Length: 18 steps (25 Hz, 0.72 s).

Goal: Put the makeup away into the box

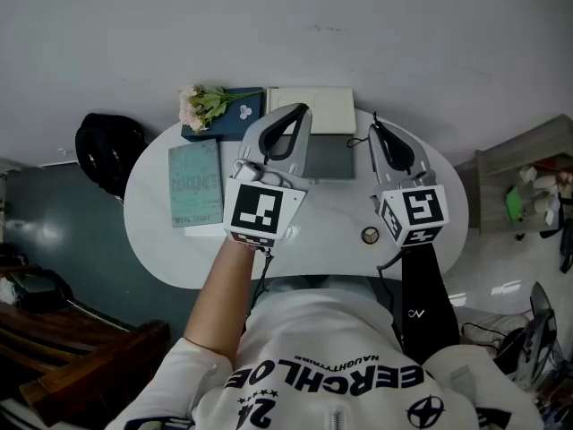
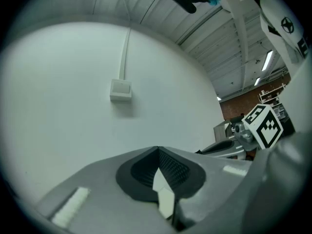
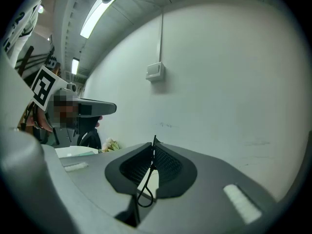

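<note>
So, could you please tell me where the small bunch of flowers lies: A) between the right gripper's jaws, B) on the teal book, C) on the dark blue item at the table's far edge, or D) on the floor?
C: in the head view the flowers lie across the dark blue item at the far edge of the table, just beyond the teal book.

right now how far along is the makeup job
Barely started, by the look of it. Done: nothing visibly packed away. In hand: the right claw is shut on a thin black loop; the left claw is shut and empty. Left: a small round item, possibly makeup, sits on the white table, apart from what looks like the white box at its far edge.
</note>
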Motion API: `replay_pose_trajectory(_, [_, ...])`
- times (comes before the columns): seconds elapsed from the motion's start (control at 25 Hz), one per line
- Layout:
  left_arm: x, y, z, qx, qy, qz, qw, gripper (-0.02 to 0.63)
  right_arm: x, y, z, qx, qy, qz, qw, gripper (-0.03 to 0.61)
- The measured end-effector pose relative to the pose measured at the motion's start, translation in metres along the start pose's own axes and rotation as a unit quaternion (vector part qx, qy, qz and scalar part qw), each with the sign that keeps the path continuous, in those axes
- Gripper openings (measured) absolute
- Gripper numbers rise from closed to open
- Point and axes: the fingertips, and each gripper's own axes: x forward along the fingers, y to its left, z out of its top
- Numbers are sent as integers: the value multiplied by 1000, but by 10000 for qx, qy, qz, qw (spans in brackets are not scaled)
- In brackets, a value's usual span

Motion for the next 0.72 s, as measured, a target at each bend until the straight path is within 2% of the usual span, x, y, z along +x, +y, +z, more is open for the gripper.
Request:
replay_pose_trajectory(0.2, [-6, 6, -6, -53, 4, -54, 10000, 0, 29, 22, -43, 122, 578, 243, 9980, 48])
replay_pose_trajectory(0.36, [-12, 13, -15, -89, 60, -39, 9999, 0, 47, 37, -94, 350, 1069, 347, 9931, 48])
replay_pose_trajectory(0.72, [-21, 29, -37, -218, 270, 68, 9994, 0, 67, 46, -180, 658, 1929, 222, 9788, 48])
